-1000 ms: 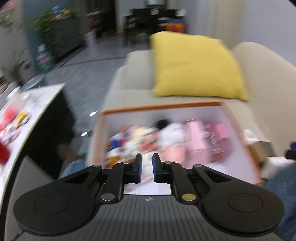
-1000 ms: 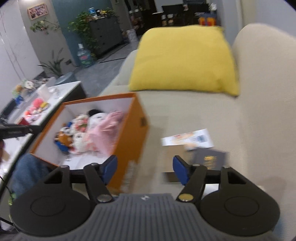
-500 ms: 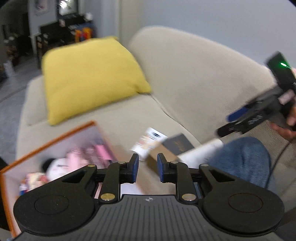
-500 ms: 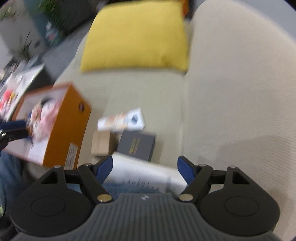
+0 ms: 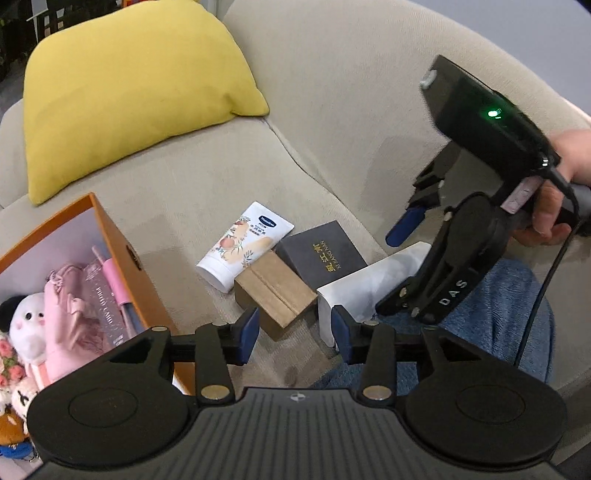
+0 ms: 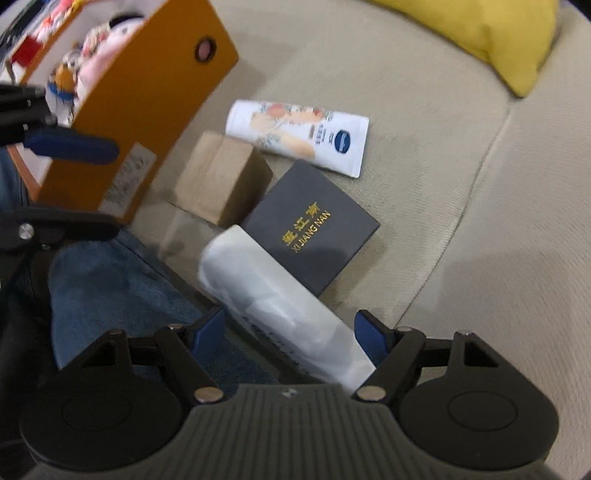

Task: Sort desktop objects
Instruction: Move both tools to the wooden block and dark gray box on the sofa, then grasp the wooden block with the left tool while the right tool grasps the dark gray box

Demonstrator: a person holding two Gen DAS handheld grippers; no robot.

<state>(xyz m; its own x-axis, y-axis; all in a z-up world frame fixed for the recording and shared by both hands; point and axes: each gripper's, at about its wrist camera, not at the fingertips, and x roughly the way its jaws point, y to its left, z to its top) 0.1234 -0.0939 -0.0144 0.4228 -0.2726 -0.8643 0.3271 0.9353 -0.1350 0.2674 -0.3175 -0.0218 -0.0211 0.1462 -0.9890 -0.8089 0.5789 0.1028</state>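
Observation:
On the beige sofa seat lie a white lotion tube, a brown cardboard box, a dark grey box with gold lettering and a white packet. My left gripper is open, just above the near end of the brown box. My right gripper is open, its jaws standing on either side of the white packet without touching it. It also shows in the left wrist view.
An orange box holding plush toys and pink items stands to the left of the loose items. A yellow cushion leans against the sofa back. A leg in blue jeans is nearest to me.
Both grippers swung from the orange box toward the loose items and dropped lower. The left jaws opened from nearly shut. The right gripper came down over the white packet.

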